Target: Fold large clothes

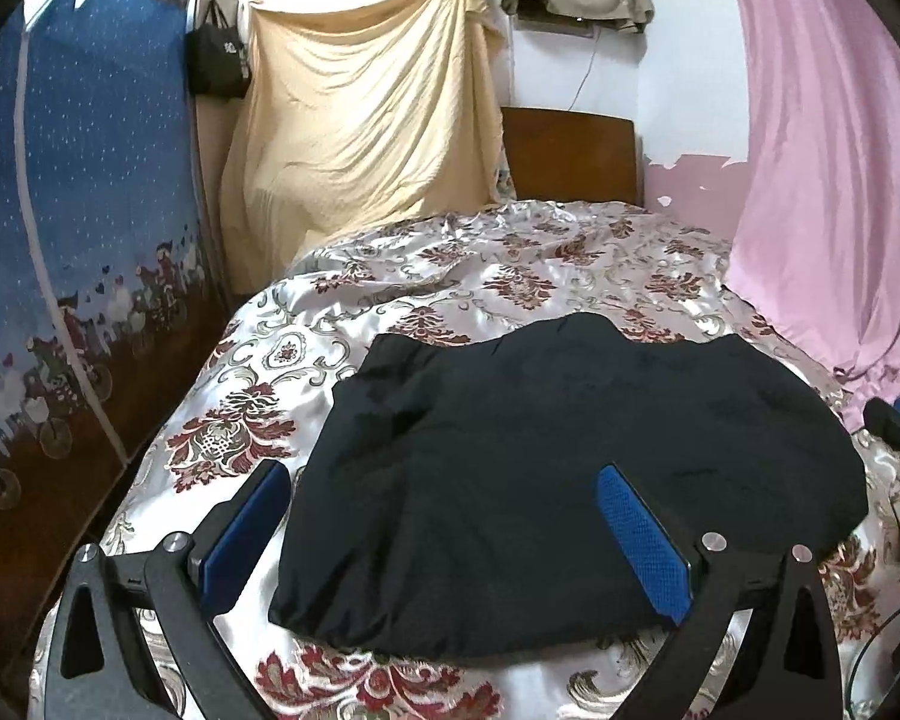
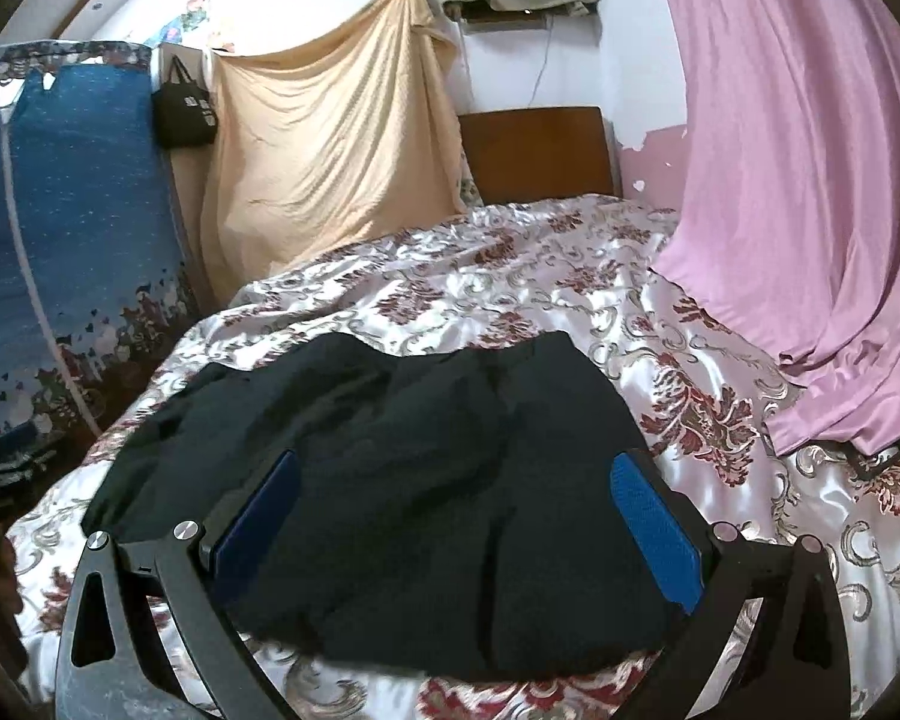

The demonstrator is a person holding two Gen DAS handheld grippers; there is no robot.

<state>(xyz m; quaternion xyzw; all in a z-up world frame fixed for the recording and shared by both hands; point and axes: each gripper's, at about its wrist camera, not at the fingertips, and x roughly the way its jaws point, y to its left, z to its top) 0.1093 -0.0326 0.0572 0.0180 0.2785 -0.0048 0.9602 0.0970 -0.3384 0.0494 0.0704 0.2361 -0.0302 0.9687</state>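
Matt black garment (image 1: 558, 450); glossy satin bedspread (image 1: 342, 324); wooden headboard (image 1: 570, 153).

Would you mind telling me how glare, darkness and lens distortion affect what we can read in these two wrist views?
Left wrist view: the shiny floral satin bedspread glares white; the folded black garment is too dark to show much of its creases; the fisheye bends the blue patterned wardrobe cover. Right wrist view: the same glare, the pink curtain bows, and the picture corners are black.

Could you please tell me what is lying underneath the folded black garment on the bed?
The black garment rests directly on the floral satin bedspread, which shows on every side of it. Whatever lies beneath the garment's middle, or between its folded layers, is covered from both views.
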